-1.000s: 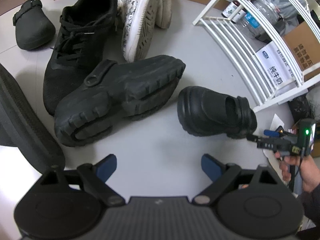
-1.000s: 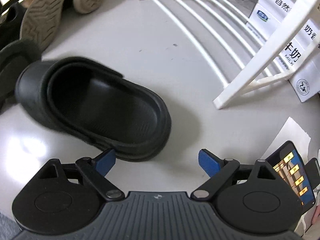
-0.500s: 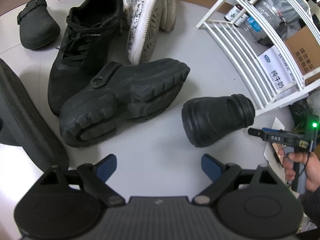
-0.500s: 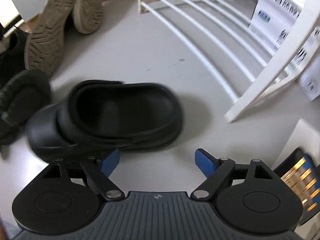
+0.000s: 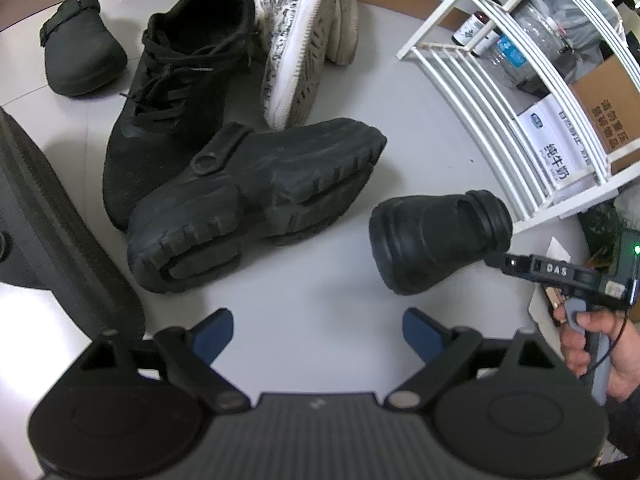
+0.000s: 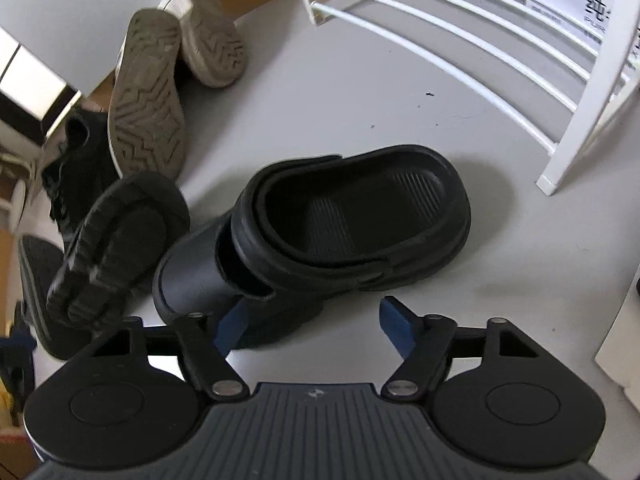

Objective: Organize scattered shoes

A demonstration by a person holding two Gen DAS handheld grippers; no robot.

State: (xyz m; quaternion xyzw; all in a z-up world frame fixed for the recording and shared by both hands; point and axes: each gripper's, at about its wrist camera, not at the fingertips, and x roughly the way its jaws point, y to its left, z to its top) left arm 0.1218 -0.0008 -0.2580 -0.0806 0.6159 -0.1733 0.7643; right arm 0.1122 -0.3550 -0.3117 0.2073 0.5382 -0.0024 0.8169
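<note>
Grey floor holds scattered shoes beside a white rack. Left tool hangs above it, fingers apart. Right tool, fingers apart, reaches the black clog, 1 finger touching it.

Black clog swung toe-left, now nearer right gripper; contact unclear.

You're in a home entryway or storeroom: shoes strewn on a pale floor, a white rack, milk cartons behind.
</note>
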